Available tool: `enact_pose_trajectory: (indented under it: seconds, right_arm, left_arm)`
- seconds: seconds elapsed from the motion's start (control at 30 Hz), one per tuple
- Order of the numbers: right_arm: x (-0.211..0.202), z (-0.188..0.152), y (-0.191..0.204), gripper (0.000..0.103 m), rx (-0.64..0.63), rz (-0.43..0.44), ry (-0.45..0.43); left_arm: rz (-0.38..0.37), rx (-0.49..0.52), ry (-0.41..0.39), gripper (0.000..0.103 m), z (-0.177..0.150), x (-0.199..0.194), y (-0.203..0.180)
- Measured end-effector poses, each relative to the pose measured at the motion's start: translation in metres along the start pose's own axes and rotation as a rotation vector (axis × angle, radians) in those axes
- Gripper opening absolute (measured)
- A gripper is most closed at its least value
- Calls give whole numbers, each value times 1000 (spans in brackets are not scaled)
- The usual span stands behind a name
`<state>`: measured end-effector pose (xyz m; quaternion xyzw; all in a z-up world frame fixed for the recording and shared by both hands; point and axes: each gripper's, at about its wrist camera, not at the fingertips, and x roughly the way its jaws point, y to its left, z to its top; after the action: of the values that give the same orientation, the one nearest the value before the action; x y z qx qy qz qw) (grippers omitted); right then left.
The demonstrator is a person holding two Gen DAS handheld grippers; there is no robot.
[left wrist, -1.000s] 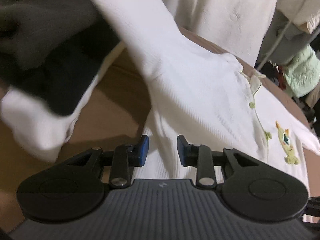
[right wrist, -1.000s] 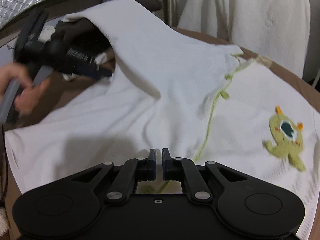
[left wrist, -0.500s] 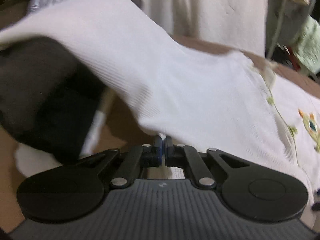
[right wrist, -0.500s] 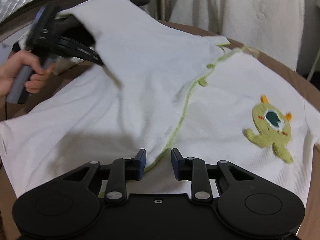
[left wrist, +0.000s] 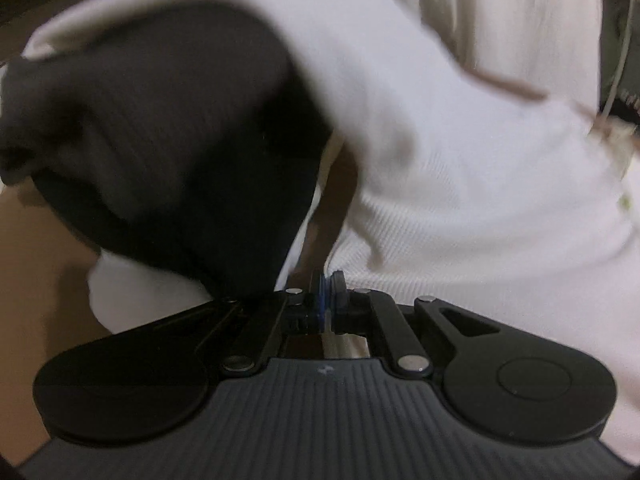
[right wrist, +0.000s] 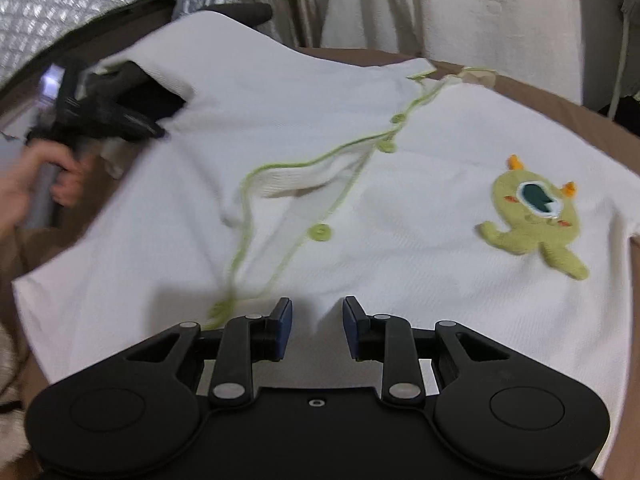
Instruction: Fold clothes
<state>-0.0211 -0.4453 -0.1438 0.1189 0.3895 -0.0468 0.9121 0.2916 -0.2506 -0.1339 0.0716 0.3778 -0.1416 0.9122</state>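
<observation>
Our left tongs (left wrist: pixel 326 300) have just closed, pinching the edge of the white cardigan (right wrist: pixel 360 208) spread on the brown counter (right wrist: pixel 540 92). Our right tongs (right wrist: pixel 316 330) have just let go and hang parted and empty above the hem, so the left side can be folded over.

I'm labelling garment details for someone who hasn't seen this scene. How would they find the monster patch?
Start from the white cardigan spread over the brown table. Its green-trimmed front opening with round green buttons runs up the middle. To the right of that line sits the monster patch: a lime-green one-eyed figure with orange horns, the only picture on the cloth.
</observation>
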Motion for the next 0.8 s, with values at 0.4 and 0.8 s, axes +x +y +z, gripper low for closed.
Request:
enact_pose_trajectory:
  seconds: [0.4, 0.8]
  right_arm:
    - [-9, -25, 24, 33, 25, 167, 35]
    - [-11, -52, 23, 34, 238, 213, 39]
  left_arm:
    - [-150, -155, -25, 9, -12, -87, 36]
    - [-223, -58, 212, 14, -60, -69, 24]
